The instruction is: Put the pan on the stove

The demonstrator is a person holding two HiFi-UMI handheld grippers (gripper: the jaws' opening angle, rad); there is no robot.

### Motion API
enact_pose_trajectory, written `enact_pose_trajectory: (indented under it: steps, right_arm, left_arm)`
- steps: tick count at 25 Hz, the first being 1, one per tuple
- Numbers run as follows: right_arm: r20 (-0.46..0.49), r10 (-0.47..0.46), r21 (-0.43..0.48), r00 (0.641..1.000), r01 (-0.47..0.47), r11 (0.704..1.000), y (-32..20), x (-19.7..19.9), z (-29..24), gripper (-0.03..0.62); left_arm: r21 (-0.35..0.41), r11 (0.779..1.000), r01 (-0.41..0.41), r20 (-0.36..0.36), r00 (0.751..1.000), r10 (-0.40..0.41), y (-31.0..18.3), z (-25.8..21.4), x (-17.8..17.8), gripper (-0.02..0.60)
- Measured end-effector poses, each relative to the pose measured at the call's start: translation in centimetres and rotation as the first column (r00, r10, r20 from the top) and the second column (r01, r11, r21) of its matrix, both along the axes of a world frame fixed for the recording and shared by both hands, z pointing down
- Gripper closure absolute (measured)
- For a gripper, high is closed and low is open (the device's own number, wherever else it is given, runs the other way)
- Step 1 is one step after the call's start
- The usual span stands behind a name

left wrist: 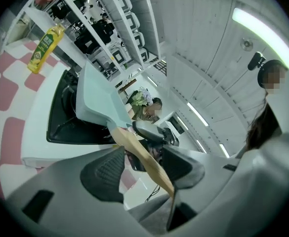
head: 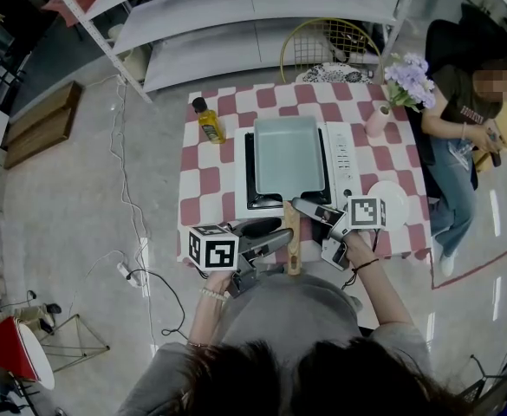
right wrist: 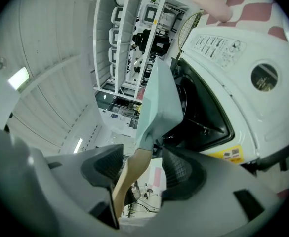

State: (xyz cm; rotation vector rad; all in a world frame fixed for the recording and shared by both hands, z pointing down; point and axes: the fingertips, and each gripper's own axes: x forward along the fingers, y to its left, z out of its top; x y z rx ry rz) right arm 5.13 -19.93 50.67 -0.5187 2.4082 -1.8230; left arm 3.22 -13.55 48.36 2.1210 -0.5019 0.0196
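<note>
Left gripper (left wrist: 144,169) and right gripper (right wrist: 143,168) stand parted, loosely astride the wooden handle (head: 293,239); pan (head: 288,154) seems seated on the stove (head: 345,159); next, draw both back from the stove's front without nudging it.

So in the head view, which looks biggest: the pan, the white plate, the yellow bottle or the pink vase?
1. pan
2. white plate
3. yellow bottle and pink vase: these look about alike, so I won't rank them.

Pan (left wrist: 96,98) on stove (left wrist: 38,128), wooden handle (left wrist: 134,147) between parted gripper (left wrist: 145,168) jaws.
</note>
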Motion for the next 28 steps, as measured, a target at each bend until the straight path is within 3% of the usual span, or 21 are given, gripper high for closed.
enact_pose_trajectory:
  steps: [3,9,14,21,28]
  right_arm:
    - [-0.043,0.039,-0.028,0.998,-0.040,0.999,0.3,1.0,0.3,0.341]
    - [-0.180,0.076,0.068,0.981,-0.065,0.996,0.1,3.0,0.3,0.404]
    - [-0.102,0.099,0.121,0.990,-0.086,0.989,0.3,2.3,-1.6,0.473]
    - [-0.150,0.141,0.249,0.978,-0.101,0.963,0.1,3.2,-3.1,0.530]
    - [-0.185,0.192,0.384,0.964,-0.109,0.917,-0.4,4.2,-4.6,0.553]
  left_arm:
    - [0.029,1.000,0.012,0.024,1.000,-0.012,0.0,-0.3,-0.3,0.330]
    - [0.104,0.994,0.045,0.061,0.997,-0.052,-0.2,-1.1,-0.9,0.348]
    - [0.206,0.975,0.087,0.117,0.987,-0.113,-0.6,-2.1,-1.7,0.444]
    - [0.309,0.944,0.120,0.201,0.961,-0.189,-1.0,-2.7,-2.6,0.515]
    - [0.390,0.908,0.151,0.262,0.927,-0.267,-1.5,-3.0,-3.6,0.540]
